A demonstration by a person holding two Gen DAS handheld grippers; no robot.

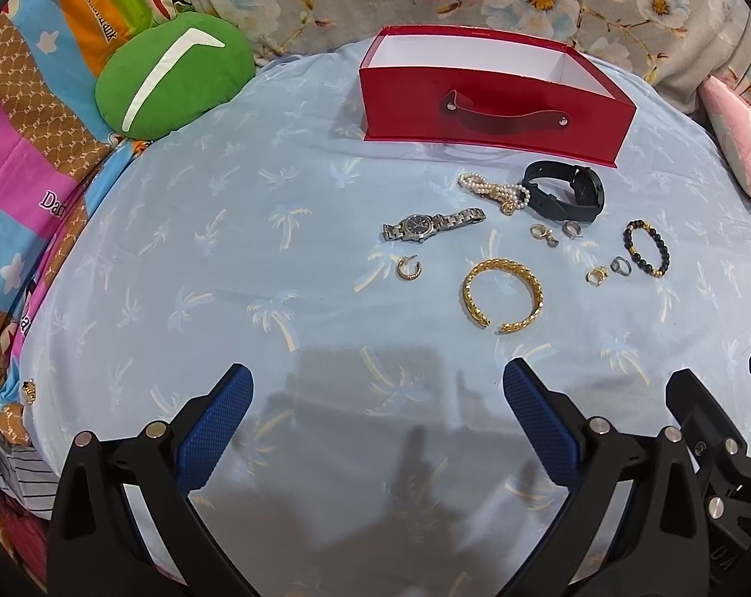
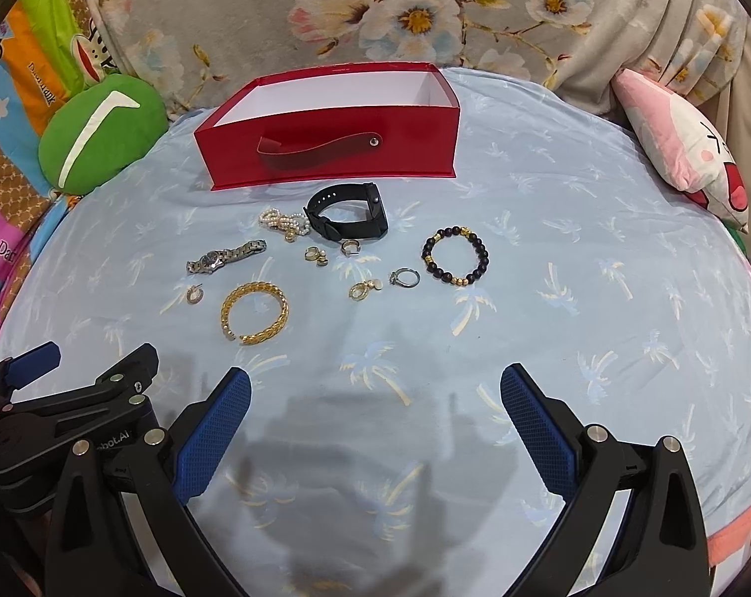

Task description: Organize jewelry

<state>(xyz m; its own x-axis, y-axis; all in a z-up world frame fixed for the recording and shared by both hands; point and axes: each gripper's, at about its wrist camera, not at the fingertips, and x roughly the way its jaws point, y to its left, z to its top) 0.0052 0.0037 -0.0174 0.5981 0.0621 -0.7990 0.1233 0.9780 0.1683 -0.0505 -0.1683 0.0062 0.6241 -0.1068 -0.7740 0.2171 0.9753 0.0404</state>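
Observation:
An open red box (image 1: 494,114) (image 2: 325,149) with a white inside stands at the back of the blue cloth. In front of it lie a black watch (image 1: 567,191) (image 2: 350,214), a pearl bracelet (image 1: 494,191) (image 2: 283,223), a silver watch (image 1: 432,225) (image 2: 223,256), a gold cuff (image 1: 503,298) (image 2: 256,313), a black bead bracelet (image 1: 646,248) (image 2: 455,254), and several small rings and earrings (image 1: 596,274) (image 2: 405,277). My left gripper (image 1: 375,388) is open and empty, near of the gold cuff. My right gripper (image 2: 375,388) is open and empty, near of the jewelry.
A green cushion (image 1: 171,74) (image 2: 96,134) lies at the back left and a pink cushion (image 2: 684,149) at the right. A floral cloth (image 2: 375,5) runs along the back. Colourful bedding (image 1: 32,159) borders the left side.

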